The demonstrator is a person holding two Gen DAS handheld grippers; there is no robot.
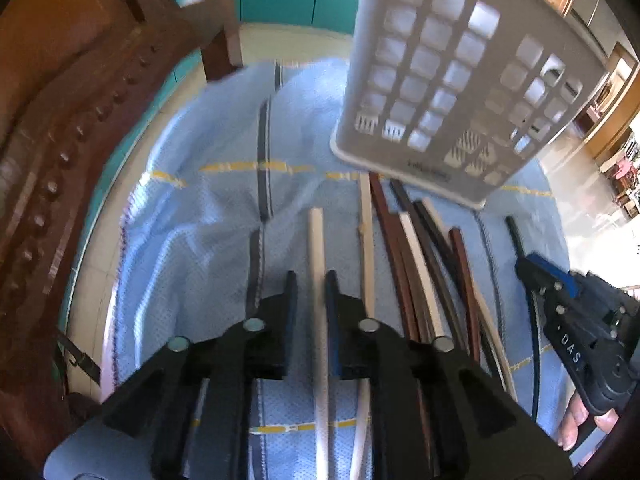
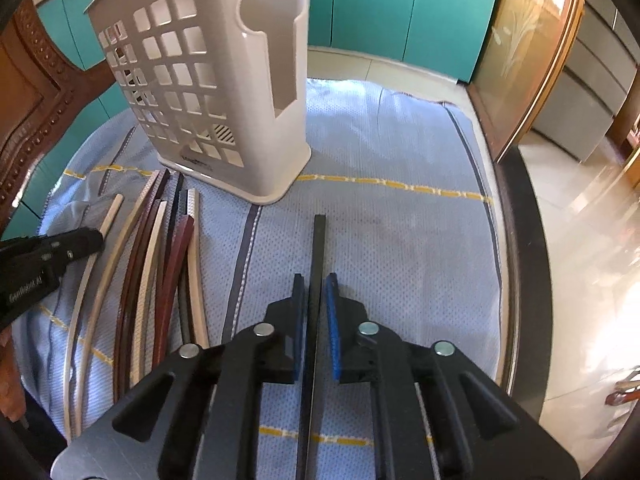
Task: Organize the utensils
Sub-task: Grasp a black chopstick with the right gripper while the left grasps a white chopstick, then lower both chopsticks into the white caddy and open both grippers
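A white perforated utensil holder [image 1: 440, 80] [image 2: 208, 80] stands on a blue cloth [image 2: 400, 248]. In front of it lies a bundle of brown, dark and cream chopsticks [image 1: 416, 248] [image 2: 160, 248]. My left gripper [image 1: 312, 276] is left of the bundle and straddles a white chopstick [image 1: 316, 236]. Its jaws stand narrowly open, with a slim gap beside the stick. My right gripper [image 2: 316, 278] is right of the bundle over a single black chopstick [image 2: 319, 240], open by a small gap, and the pads do not press on the stick. Each gripper also shows at the edge of the other view [image 1: 528, 268] [image 2: 94, 240].
A carved wooden chair [image 1: 60, 160] stands close on the left. The round table's edge [image 2: 508, 280] curves along the right, with tiled floor beyond. Teal cabinets [image 2: 400, 8] are at the back. A hand's fingers [image 1: 576, 420] hold the right gripper. Bare cloth lies right of the holder.
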